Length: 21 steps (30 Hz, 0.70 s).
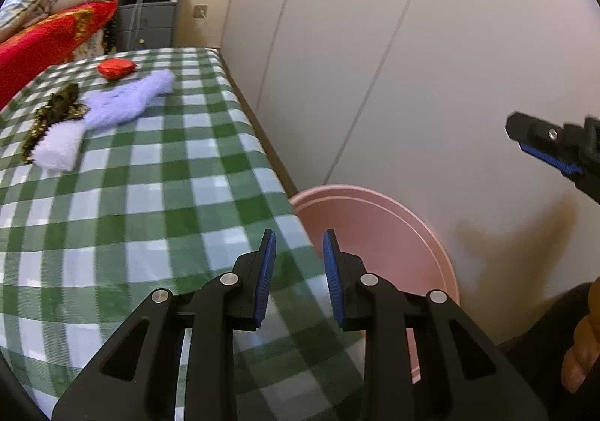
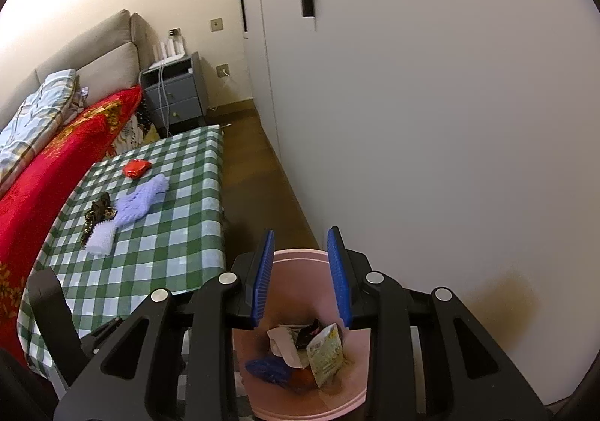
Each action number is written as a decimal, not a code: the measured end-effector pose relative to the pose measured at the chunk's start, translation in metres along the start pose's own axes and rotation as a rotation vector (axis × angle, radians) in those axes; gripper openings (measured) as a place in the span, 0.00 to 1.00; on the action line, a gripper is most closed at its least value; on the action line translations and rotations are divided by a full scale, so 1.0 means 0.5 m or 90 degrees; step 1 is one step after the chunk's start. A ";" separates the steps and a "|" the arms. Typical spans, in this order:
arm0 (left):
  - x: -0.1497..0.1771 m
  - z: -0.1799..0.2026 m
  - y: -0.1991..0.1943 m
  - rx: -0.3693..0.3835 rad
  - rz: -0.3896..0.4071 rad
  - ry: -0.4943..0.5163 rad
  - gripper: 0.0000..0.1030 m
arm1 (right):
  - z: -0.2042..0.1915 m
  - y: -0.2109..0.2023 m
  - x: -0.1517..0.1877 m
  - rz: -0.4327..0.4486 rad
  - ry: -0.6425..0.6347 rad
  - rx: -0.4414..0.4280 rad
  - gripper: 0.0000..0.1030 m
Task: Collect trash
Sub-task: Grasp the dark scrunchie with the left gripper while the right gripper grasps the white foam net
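A pink bin (image 2: 300, 398) stands on the floor beside the table; it holds several pieces of trash, among them a pale wrapper (image 2: 325, 349) and a blue wad (image 2: 268, 370). My right gripper (image 2: 301, 244) is open and empty, right above the bin. My left gripper (image 1: 299, 246) is open and empty over the table's near right corner, next to the bin (image 1: 378, 222). On the green checked table (image 1: 150, 196) lie a red wrapper (image 1: 115, 68), a black-and-gold wrapper (image 1: 52, 113) and lilac fuzzy socks (image 1: 112, 106). The right gripper (image 1: 555, 147) shows at the left view's right edge.
White wardrobe doors (image 2: 412, 121) run along the right. A red blanket (image 2: 63, 155) and bedding lie left of the table. A grey nightstand (image 2: 176, 95) stands beyond the table. A strip of brown floor (image 2: 270, 173) runs between table and wardrobe.
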<state>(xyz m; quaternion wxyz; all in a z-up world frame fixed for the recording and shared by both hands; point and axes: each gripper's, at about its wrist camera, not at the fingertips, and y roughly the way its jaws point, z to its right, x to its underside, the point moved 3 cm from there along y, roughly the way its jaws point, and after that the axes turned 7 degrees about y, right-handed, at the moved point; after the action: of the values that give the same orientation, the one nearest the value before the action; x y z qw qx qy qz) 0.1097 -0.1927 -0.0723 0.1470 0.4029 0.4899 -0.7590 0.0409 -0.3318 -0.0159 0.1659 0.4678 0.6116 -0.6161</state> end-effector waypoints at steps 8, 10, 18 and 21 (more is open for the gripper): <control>-0.020 -0.067 -0.009 -0.053 0.031 -0.040 0.26 | -0.035 0.003 -0.001 0.017 -0.014 -0.035 0.30; -0.025 -0.092 -0.015 -0.069 0.040 -0.054 0.26 | -0.046 0.007 -0.001 0.020 -0.019 -0.046 0.30; -0.039 -0.193 -0.032 -0.133 0.067 -0.101 0.26 | -0.121 0.045 -0.001 0.028 -0.046 -0.099 0.30; -0.041 -0.226 -0.041 -0.157 0.074 -0.108 0.26 | -0.163 0.068 0.000 0.028 -0.062 -0.128 0.30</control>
<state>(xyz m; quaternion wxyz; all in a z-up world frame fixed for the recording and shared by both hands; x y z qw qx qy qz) 0.1630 -0.0891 -0.0661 0.2801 0.3440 0.5408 -0.7147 0.0979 -0.2646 -0.0211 0.2549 0.4316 0.6513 -0.5698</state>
